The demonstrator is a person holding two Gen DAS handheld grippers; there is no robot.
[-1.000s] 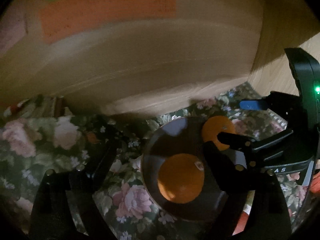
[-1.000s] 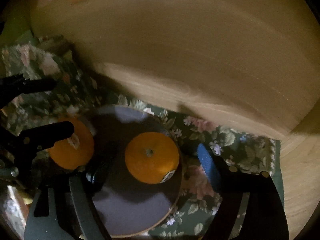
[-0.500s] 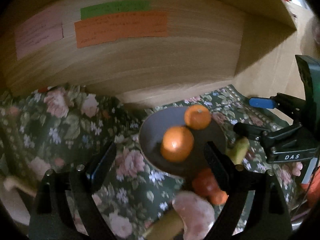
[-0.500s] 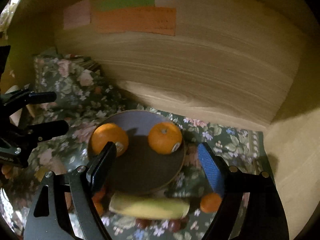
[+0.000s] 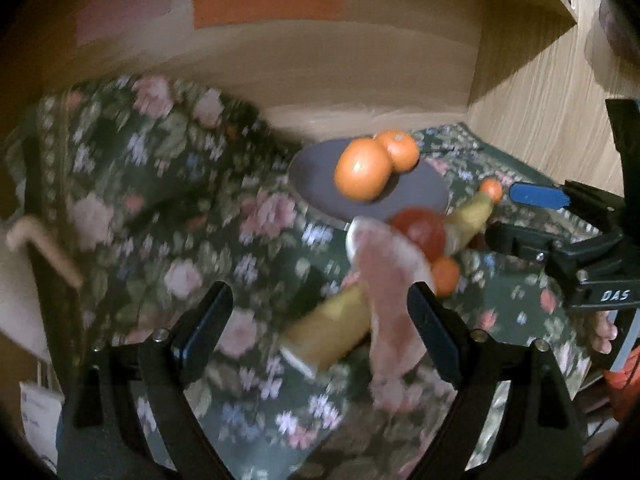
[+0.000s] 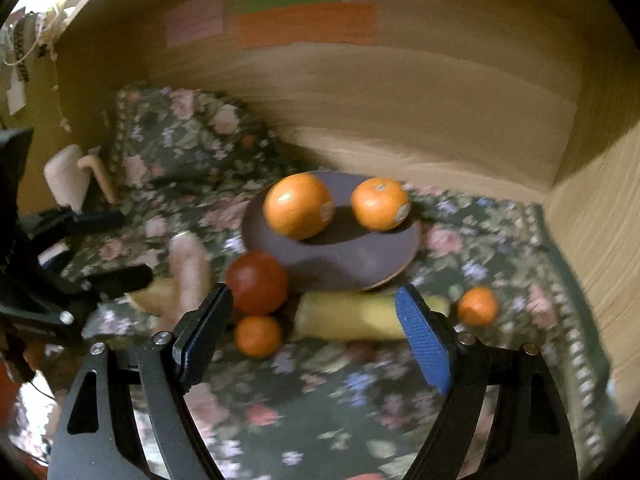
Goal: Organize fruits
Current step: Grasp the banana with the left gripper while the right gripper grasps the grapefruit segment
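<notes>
Two oranges (image 6: pixel 298 205) (image 6: pixel 380 203) sit on a dark round plate (image 6: pixel 352 260) on a floral cloth; the plate (image 5: pixel 316 176) also shows in the left wrist view. In front of it lie a red fruit (image 6: pixel 257 282), a small orange (image 6: pixel 258 336), a banana (image 6: pixel 356 316), another small orange (image 6: pixel 477 305) and a pink slice (image 6: pixel 190 268). In the left wrist view the pink slice (image 5: pixel 390 276) and a yellow piece (image 5: pixel 332 330) lie close ahead. My left gripper (image 5: pixel 320 324) is open and empty. My right gripper (image 6: pixel 312 336) is open and empty, above the cloth near the banana.
A wooden back wall (image 6: pixel 400 92) carries coloured paper strips (image 6: pixel 308 24). A wooden side wall (image 6: pixel 596 220) stands at the right. The cloth (image 6: pixel 180 136) bunches up at the back left beside a pale roll (image 6: pixel 66 178).
Both grippers have pulled back and up from the plate, leaving the two oranges on it. The loose fruit in front of the plate has come into view.
</notes>
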